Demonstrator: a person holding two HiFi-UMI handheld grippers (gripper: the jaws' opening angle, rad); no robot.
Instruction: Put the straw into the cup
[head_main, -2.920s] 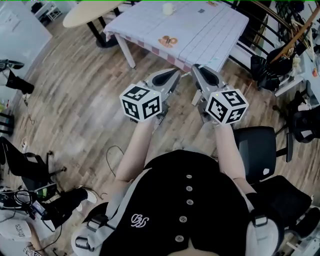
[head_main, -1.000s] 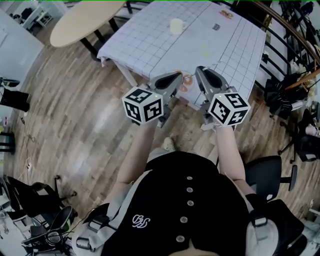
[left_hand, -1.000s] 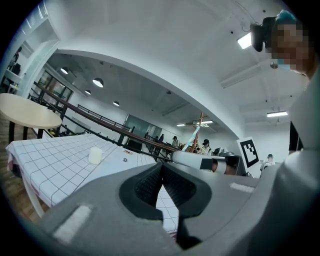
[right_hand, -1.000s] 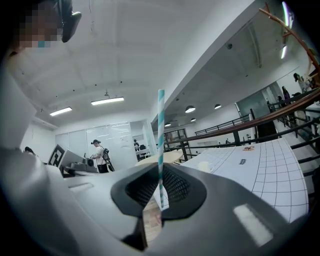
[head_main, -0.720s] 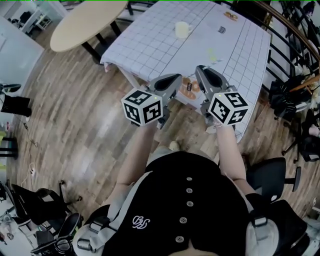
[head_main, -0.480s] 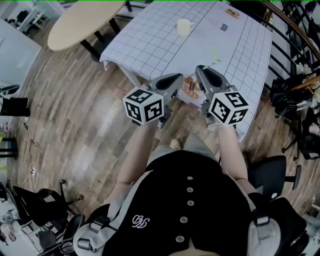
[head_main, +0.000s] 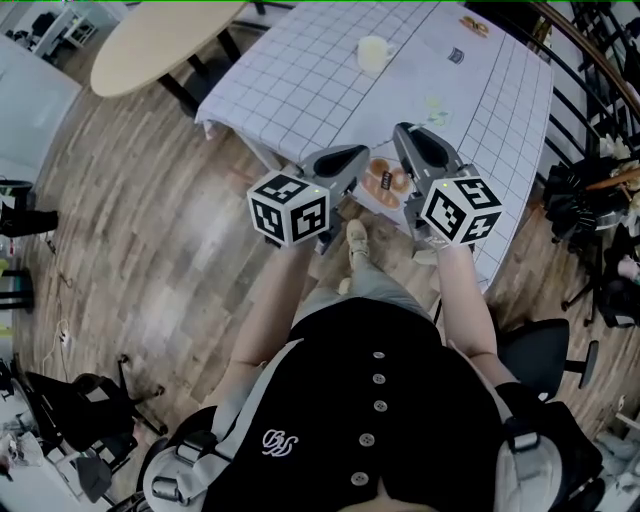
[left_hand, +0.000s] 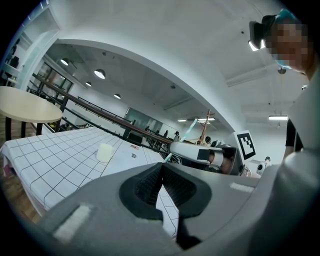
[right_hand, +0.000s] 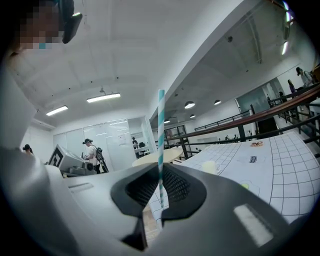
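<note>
A pale cup (head_main: 374, 52) stands far back on the table with the checked cloth (head_main: 300, 80); it also shows in the left gripper view as the cup (left_hand: 105, 152) and in the right gripper view as the cup (right_hand: 208, 166). My right gripper (head_main: 405, 135) is shut on a teal-and-white striped straw (right_hand: 161, 130), which stands upright between its jaws (right_hand: 161, 172). My left gripper (head_main: 352, 156) is beside it, and its pads (left_hand: 161, 167) meet with nothing between them. Both grippers hang at the table's near edge, well short of the cup.
A printed doughnut picture (head_main: 383, 183) lies at the table's near edge between the grippers. A small dark item (head_main: 456, 55) and a pale green mark (head_main: 435, 105) lie on the cloth. An oval wooden table (head_main: 150, 40) stands at the left, an office chair (head_main: 545, 355) and a railing at the right.
The person has walked towards the checked table. Both grippers went from over bare floor to the table's near edge, and the cup appears closer. The jaws look unchanged.
</note>
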